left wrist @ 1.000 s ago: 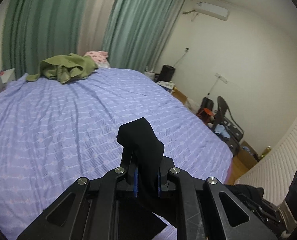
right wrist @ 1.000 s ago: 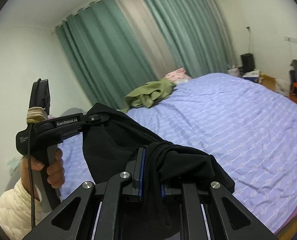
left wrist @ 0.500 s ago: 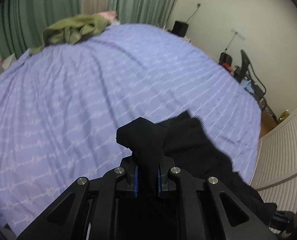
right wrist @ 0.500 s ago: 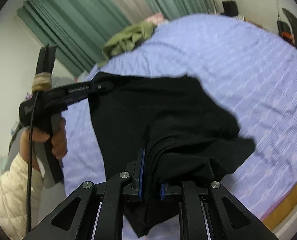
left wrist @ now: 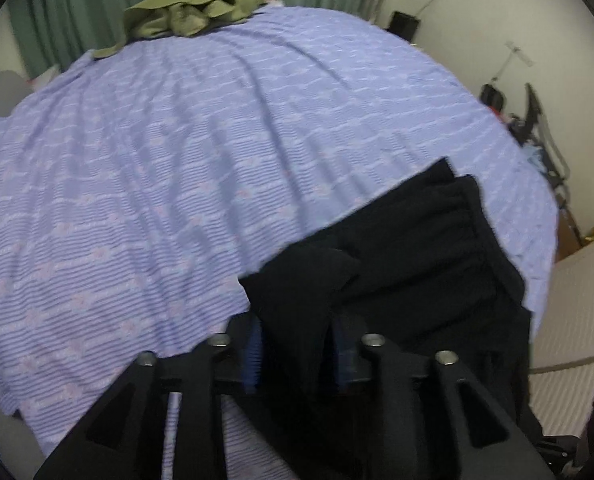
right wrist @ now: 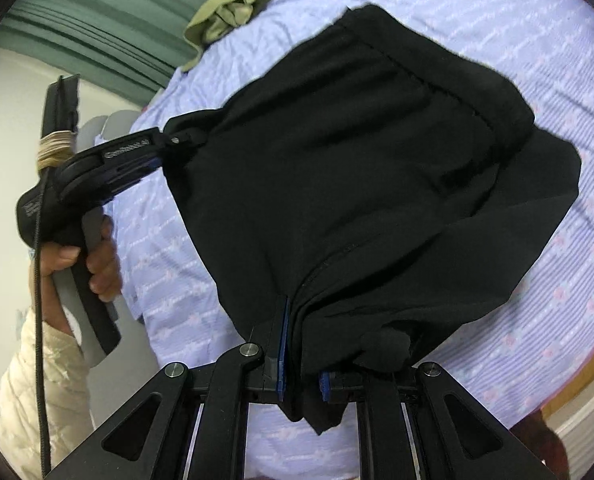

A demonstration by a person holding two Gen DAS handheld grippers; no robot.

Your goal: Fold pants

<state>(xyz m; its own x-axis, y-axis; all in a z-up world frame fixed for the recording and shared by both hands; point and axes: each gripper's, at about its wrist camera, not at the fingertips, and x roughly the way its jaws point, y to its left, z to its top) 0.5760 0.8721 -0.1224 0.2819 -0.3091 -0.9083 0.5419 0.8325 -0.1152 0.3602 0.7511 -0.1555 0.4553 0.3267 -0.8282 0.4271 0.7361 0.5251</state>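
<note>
Both black two-finger grippers, left (left wrist: pixel 297 344) and right (right wrist: pixel 303 368), are clamped on black fabric; a bare hand (right wrist: pixel 85 256), seemingly the left, grips one handle.

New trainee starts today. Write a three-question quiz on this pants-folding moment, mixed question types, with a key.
1. True or false: both hand-held grippers, left and right, are shut on the pants.
2. The green garment lies: A) beside the pants, B) at the bed's far end, C) on the floor.
3. Fill in: the pants are ____ in colour.

Key: 1 true; 2 B; 3 black.
</note>
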